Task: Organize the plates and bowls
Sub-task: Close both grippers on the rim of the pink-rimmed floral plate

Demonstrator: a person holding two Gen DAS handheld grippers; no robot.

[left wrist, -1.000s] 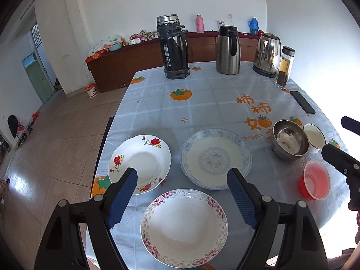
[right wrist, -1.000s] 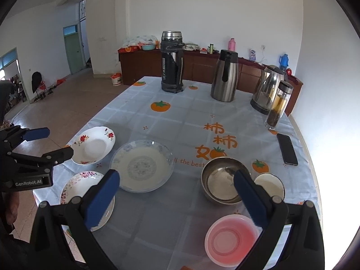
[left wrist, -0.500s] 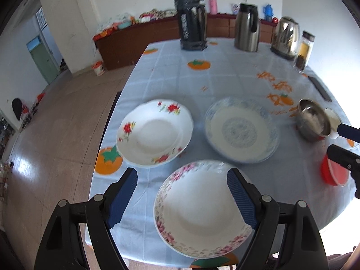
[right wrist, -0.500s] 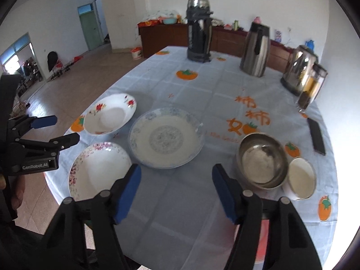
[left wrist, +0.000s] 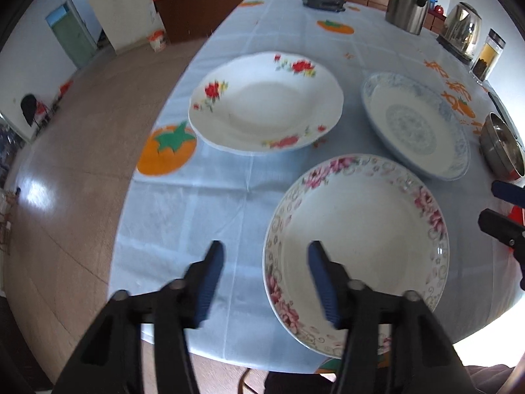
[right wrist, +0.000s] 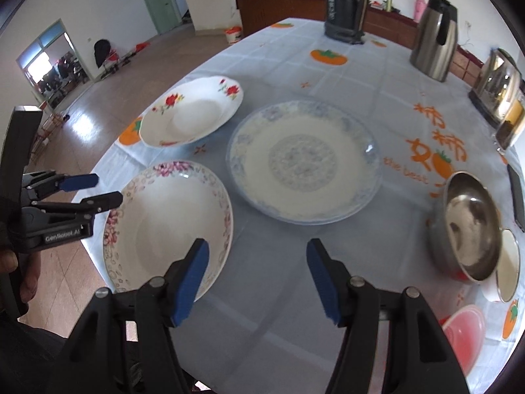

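Note:
Three plates lie on the round table: a pink-flowered plate (left wrist: pixel 357 249) (right wrist: pixel 167 223) nearest me, a red-flowered plate (left wrist: pixel 265 101) (right wrist: pixel 192 111) beyond it on the left, and a blue-patterned plate (left wrist: pixel 415 124) (right wrist: pixel 303 161) to the right. A steel bowl (right wrist: pixel 467 226) (left wrist: pixel 502 146), a small white bowl (right wrist: pixel 508 264) and a red bowl (right wrist: pixel 462 335) sit at the right. My left gripper (left wrist: pixel 264 262) is open and empty, straddling the pink-flowered plate's left rim. My right gripper (right wrist: pixel 257 262) is open and empty, low over the cloth between the pink-flowered and blue plates.
A black thermos (right wrist: pixel 344 3), a steel jug (right wrist: pixel 433 36), a kettle (right wrist: pixel 497 85) and a glass jar (left wrist: pixel 487 55) stand at the table's far side. A phone (right wrist: pixel 516 197) lies at the right edge. The table's near edge drops to tiled floor (left wrist: pixel 65 151) on the left.
Both grippers have moved forward and down toward the plates. The left has shifted left to the pink-flowered plate's rim, and its jaws have narrowed. The right jaws stand slightly wider.

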